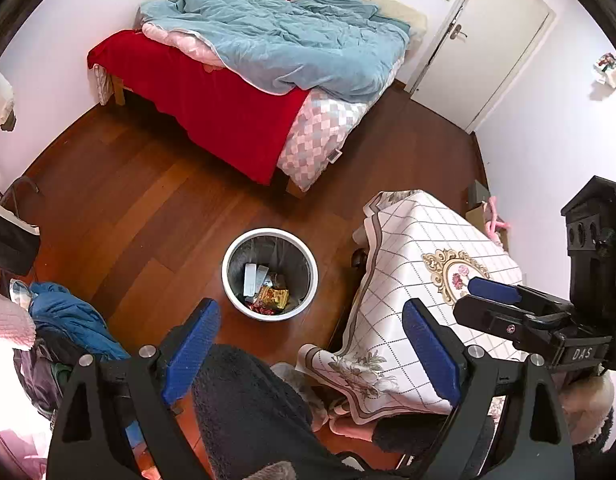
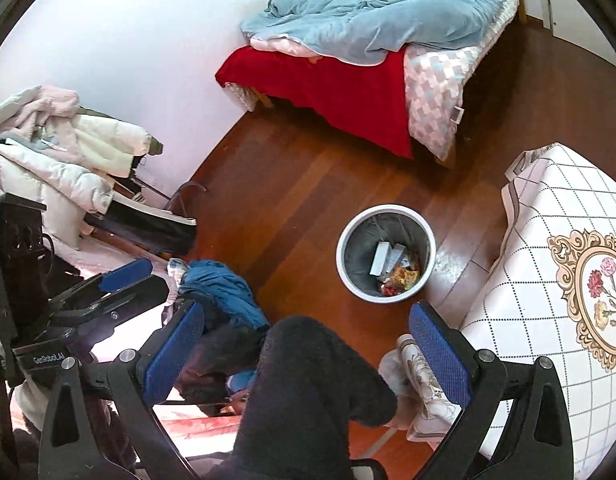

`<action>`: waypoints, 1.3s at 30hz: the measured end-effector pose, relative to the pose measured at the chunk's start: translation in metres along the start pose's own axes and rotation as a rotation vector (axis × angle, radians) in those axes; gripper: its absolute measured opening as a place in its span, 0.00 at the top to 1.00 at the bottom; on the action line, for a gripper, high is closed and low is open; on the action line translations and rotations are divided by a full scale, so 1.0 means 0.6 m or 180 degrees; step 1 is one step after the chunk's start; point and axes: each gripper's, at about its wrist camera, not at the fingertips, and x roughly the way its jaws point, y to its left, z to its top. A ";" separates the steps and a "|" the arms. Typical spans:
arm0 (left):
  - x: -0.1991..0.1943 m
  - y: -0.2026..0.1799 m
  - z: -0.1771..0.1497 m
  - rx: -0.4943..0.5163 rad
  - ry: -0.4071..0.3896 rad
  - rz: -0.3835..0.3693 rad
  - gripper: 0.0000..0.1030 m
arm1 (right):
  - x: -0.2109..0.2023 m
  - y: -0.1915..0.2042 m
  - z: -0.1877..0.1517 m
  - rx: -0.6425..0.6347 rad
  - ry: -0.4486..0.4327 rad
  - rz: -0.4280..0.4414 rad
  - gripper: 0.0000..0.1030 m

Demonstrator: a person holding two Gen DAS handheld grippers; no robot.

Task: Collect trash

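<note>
A round white trash bin (image 1: 232,280) with a dark liner stands on the wooden floor; it also shows in the right wrist view (image 2: 345,268). Inside lie white boxes (image 1: 250,278) and colourful wrappers (image 1: 272,298). My left gripper (image 1: 311,336) is open and empty, held high above the floor, with the bin just beyond its fingertips. My right gripper (image 2: 308,340) is open and empty too, the bin ahead of it. The right gripper also shows in the left wrist view (image 1: 484,300) at the right, over the table.
A table with a white checked floral cloth (image 1: 420,280) stands right of the bin. A bed with blue duvet and red blanket (image 1: 243,80) is beyond. Clothes (image 2: 223,284) pile at the left. A dark fuzzy-clad leg (image 2: 308,392) fills the foreground. A white door (image 1: 484,48) is shut.
</note>
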 end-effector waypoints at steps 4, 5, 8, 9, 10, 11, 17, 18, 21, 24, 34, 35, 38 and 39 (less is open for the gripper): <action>-0.008 -0.001 -0.001 0.0001 -0.0020 -0.0005 0.10 | -0.004 0.010 0.003 -0.0027 0.0014 0.0050 0.00; -0.010 0.000 -0.001 -0.0001 -0.0015 -0.0010 0.10 | -0.005 0.011 0.003 -0.0038 0.0024 0.0052 0.00; -0.013 0.003 -0.001 0.0002 -0.0008 -0.0025 0.10 | -0.008 0.018 0.004 -0.0079 0.0041 0.0049 0.00; -0.014 0.003 -0.001 0.0002 -0.0006 -0.0033 0.10 | -0.009 0.020 0.005 -0.0080 0.0042 0.0047 0.00; -0.015 0.003 0.000 -0.0001 -0.0006 -0.0042 0.10 | -0.009 0.021 0.006 -0.0087 0.0042 0.0045 0.00; -0.016 0.004 0.000 -0.0002 -0.0010 -0.0037 0.10 | -0.010 0.021 0.007 -0.0097 0.0048 0.0041 0.00; -0.021 0.006 -0.002 -0.0005 -0.0023 -0.0028 0.10 | -0.009 0.021 0.011 -0.0103 0.0070 0.0017 0.00; -0.021 0.007 -0.002 -0.0004 -0.0021 -0.0037 0.10 | -0.008 0.022 0.012 -0.0105 0.0073 0.0004 0.00; -0.022 0.007 -0.003 -0.0004 -0.0018 -0.0048 0.10 | -0.007 0.023 0.013 -0.0122 0.0088 -0.0005 0.00; -0.023 0.006 -0.005 -0.0005 -0.0016 -0.0062 0.10 | -0.007 0.026 0.012 -0.0134 0.0104 0.0001 0.00; -0.030 0.005 -0.007 -0.0013 -0.0032 -0.0079 0.10 | -0.003 0.031 0.012 -0.0125 0.0133 0.0045 0.00; -0.031 0.003 -0.007 -0.0014 -0.0038 -0.0076 0.10 | -0.003 0.032 0.013 -0.0119 0.0129 0.0048 0.00; -0.033 0.003 -0.007 -0.0003 -0.0058 -0.0045 0.10 | -0.003 0.032 0.013 -0.0122 0.0120 0.0034 0.00; -0.033 0.002 -0.007 0.0003 -0.0056 -0.0028 0.10 | -0.003 0.032 0.013 -0.0121 0.0118 0.0028 0.00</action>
